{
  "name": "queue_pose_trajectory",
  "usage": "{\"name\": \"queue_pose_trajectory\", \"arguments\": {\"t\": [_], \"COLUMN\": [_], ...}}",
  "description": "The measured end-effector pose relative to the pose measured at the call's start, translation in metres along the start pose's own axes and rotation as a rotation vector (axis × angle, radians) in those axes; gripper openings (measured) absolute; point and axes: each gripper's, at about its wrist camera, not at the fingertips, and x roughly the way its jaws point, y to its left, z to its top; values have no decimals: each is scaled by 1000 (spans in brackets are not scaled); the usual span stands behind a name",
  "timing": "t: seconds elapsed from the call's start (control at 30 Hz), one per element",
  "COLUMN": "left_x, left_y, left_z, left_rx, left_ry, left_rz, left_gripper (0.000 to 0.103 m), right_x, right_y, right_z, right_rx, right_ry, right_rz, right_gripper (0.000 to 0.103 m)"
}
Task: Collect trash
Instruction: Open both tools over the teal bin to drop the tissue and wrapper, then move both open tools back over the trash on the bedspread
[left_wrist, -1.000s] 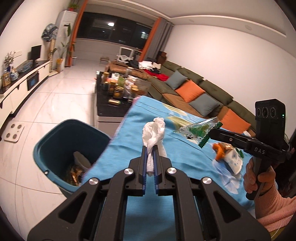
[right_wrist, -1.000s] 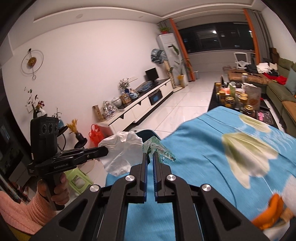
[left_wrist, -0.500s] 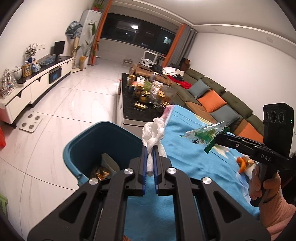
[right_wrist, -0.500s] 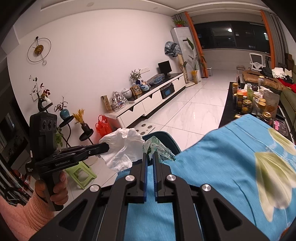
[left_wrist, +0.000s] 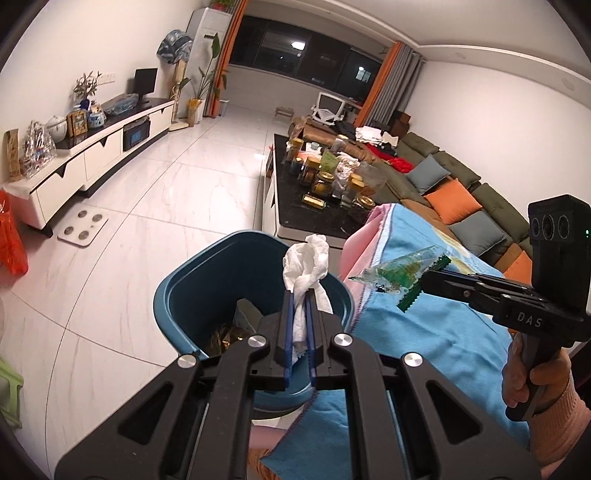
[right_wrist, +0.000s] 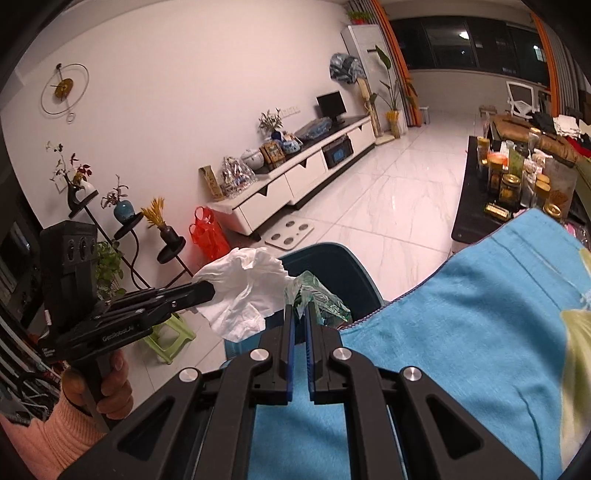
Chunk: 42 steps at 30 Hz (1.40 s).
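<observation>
My left gripper is shut on a crumpled white tissue and holds it over the open teal trash bin. The tissue and left gripper also show in the right wrist view. My right gripper is shut on a clear green plastic wrapper at the table's edge, just beside the bin. In the left wrist view the right gripper holds the wrapper above the blue tablecloth. The bin holds some trash at its bottom.
A black coffee table with several jars stands beyond the bin. A sofa with cushions lines the right wall. A white TV cabinet, a scale, a red bag and a green stool are on the left floor.
Both grippers have swung left, off the table toward the bin. The tissue now hangs over the bin's opening and the wrapper has reached the table's edge beside it.
</observation>
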Motion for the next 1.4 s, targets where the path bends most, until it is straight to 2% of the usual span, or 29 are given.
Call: {"name": "queue_pose_trajectory", "arguments": {"t": [0.5,0.63,0.73,0.8,1.03,1.13,1.2,1.33,1.4], "left_x": [51,65,74,82,89,74,62,34,20], "left_y": [12,11,14,16,18,9,-2,-27,-44], "left_z": [-2,-1,0,1,1,-1,-1,-4,-7], "left_rx": [-56,-62,-71,-83,-104,-83,-58,0,26], "left_ry": [66,83,84,83,61,26,-6,-77,-115], "left_rz": [45,56,70,72,56,39,15,-36,-76], "left_gripper": [7,7,11,22,32,43,53,67,80], "right_x": [58,68,76,80,65,47,32,-13,-35], "right_y": [-4,-2,-2,-1,-7,-8,-7,-5,-6], "right_z": [10,12,12,12,8,7,6,-6,-12], "right_rx": [37,42,53,58,77,75,67,41,29], "right_ry": [107,123,138,146,117,83,57,-20,-51], "right_rz": [-20,-36,-40,-45,-42,-46,-51,-81,-106], "right_gripper": [5,9,11,12,25,35,37,52,56]}}
